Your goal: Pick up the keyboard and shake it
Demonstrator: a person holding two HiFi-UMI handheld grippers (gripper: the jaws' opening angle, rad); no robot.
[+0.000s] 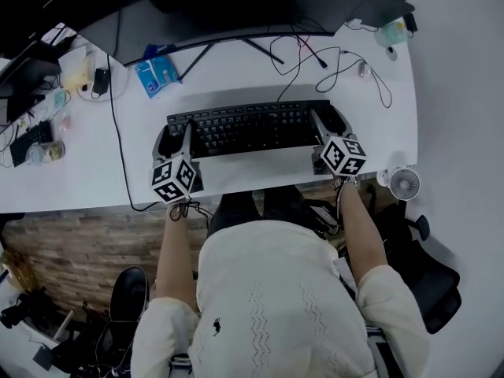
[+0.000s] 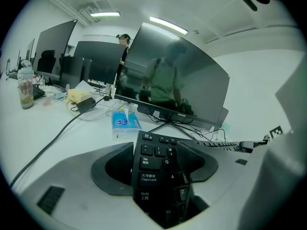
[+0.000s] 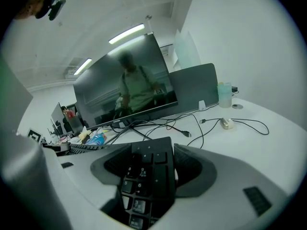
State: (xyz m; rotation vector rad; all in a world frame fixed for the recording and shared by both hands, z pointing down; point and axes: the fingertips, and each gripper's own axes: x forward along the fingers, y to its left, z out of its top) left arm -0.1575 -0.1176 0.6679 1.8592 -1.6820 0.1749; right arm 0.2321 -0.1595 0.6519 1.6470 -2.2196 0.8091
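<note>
Over the desk, the black keyboard — keys up — is clamped endwise by left tool and right tool.

Cool, even brightness falls from ceiling strip lights onto the white worktop, the dark monitor mirrors soft reflections, and both gripper views bend strongly inside black corners.

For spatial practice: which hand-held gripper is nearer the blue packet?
Left. The left hand-held gripper clamps the keyboard end nearest the blue packet; the right hand-held gripper clamps the far end.
</note>
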